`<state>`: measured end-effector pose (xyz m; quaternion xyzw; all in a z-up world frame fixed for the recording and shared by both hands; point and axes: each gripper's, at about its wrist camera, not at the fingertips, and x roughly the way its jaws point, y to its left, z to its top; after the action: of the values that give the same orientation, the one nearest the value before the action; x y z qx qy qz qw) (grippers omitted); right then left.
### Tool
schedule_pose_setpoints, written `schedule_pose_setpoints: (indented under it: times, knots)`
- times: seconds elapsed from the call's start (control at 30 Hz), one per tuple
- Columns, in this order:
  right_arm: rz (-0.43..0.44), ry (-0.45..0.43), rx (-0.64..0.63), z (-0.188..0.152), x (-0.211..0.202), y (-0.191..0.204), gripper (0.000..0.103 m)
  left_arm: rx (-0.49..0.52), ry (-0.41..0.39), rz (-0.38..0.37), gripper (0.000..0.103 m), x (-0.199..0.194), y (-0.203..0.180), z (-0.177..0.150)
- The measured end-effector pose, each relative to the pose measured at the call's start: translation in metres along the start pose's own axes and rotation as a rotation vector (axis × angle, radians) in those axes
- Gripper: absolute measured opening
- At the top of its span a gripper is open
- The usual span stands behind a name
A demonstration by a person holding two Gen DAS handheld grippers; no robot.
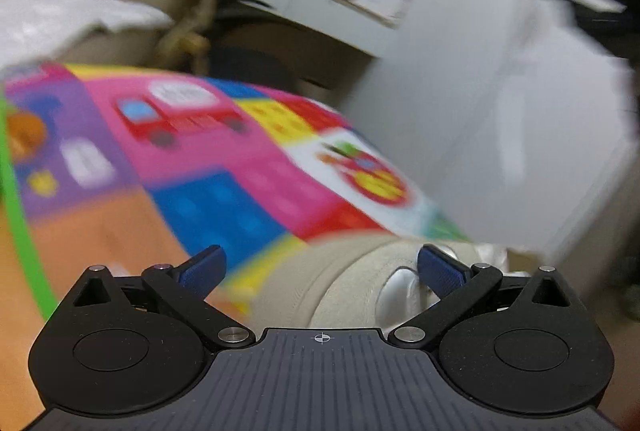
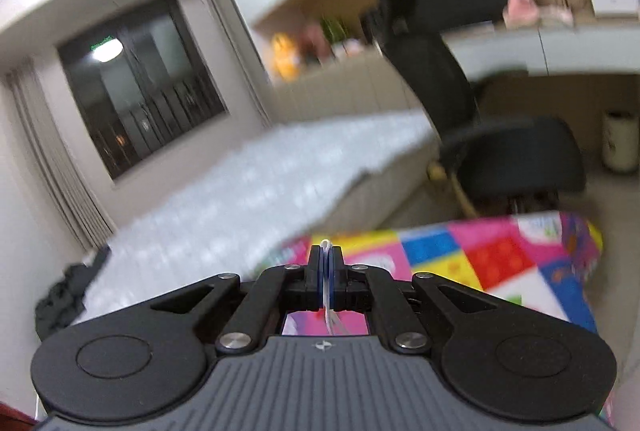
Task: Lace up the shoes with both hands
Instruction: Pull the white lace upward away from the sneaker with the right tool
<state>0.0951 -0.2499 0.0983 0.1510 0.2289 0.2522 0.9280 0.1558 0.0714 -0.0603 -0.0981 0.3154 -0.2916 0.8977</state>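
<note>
A beige and white shoe [image 1: 360,279] lies on the colourful play mat [image 1: 224,167], low in the left wrist view. My left gripper [image 1: 322,267] stands open just above it, one blue pad [image 1: 440,271] over the shoe's white part and the other [image 1: 204,269] over the mat. In the right wrist view my right gripper [image 2: 327,263] is shut on a thin white shoelace [image 2: 330,311], which pokes out above the pads and hangs down below them. The shoe is hidden from that view. A blurred dark shape [image 1: 592,11] at the upper right of the left wrist view may be the other gripper.
A bed with a bubble-textured cover [image 2: 256,191] lies beyond the mat [image 2: 480,255]. A black office chair [image 2: 500,151] stands under a desk [image 2: 540,47]. A white cabinet [image 1: 500,103] borders the mat. A dark window [image 2: 140,99] is at left.
</note>
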Motion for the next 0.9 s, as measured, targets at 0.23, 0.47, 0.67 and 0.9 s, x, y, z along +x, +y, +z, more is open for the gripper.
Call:
schedule_pose_setpoints:
  times: [0.23, 0.47, 0.67, 0.9]
  knots:
    - [0.001, 0.007, 0.045, -0.035, -0.019, -0.016, 0.002, -0.105, -0.016, 0.011, 0.103, 0.004, 0.023, 0.035]
    - [0.053, -0.029, 0.139, -0.068, -0.03, -0.032, 0.002, -0.148, 0.0, 0.049, 0.103, -0.003, 0.029, 0.029]
    - [0.191, -0.234, 0.023, -0.037, -0.073, 0.005, 0.002, -0.031, -0.107, -0.139, 0.103, -0.026, -0.004, 0.035]
    - [0.257, -0.24, -0.074, -0.041, -0.054, 0.046, 0.002, 0.304, -0.155, -0.266, 0.103, -0.045, -0.092, 0.013]
